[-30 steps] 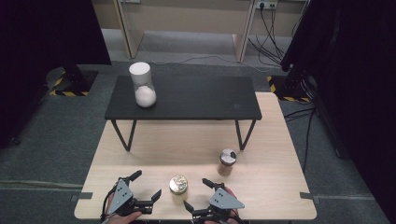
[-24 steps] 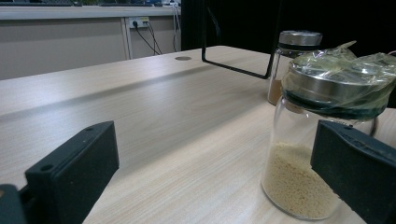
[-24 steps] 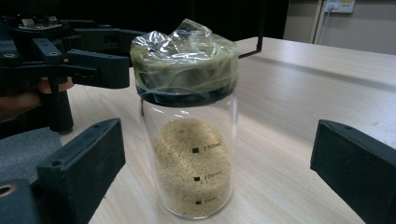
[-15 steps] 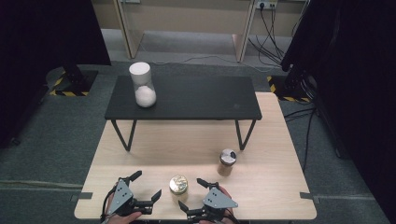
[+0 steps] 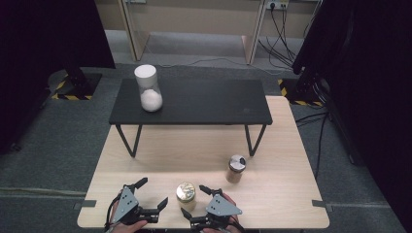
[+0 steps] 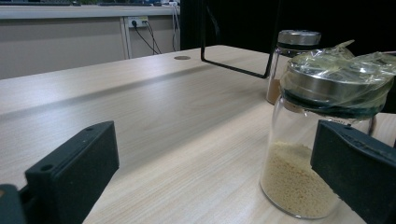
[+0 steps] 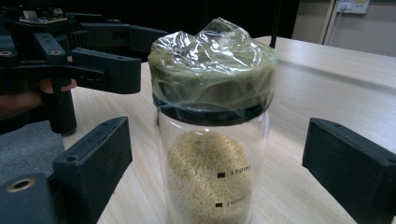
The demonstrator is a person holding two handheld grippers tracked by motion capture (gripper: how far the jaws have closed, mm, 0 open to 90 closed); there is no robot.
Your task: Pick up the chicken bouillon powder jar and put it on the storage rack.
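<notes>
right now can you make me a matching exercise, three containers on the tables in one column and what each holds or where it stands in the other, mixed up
Things:
1. jar with plastic wrap over its lid
2. metal-lidded jar
3. tall clear cylinder

Descriptions:
A. on the black table, white contents
B. between the two grippers, yellowish grains
C. wooden table, to the right, brown contents

Pairs: 1-B, 2-C, 3-A

Pale wood grain runs across the table (image 5: 272,194), and a black bench (image 5: 204,102) stands on it. On the bench, a clear jar (image 5: 147,88) shows a white lid and white powder. The near jar (image 7: 212,140) holds sandy-yellow grains under glossy clear film, with black markings printed. The far jar (image 5: 236,169) has brown contents and a silver lid. Both grippers, left (image 5: 148,198) and right (image 5: 198,201), are black with grey plates.
</notes>
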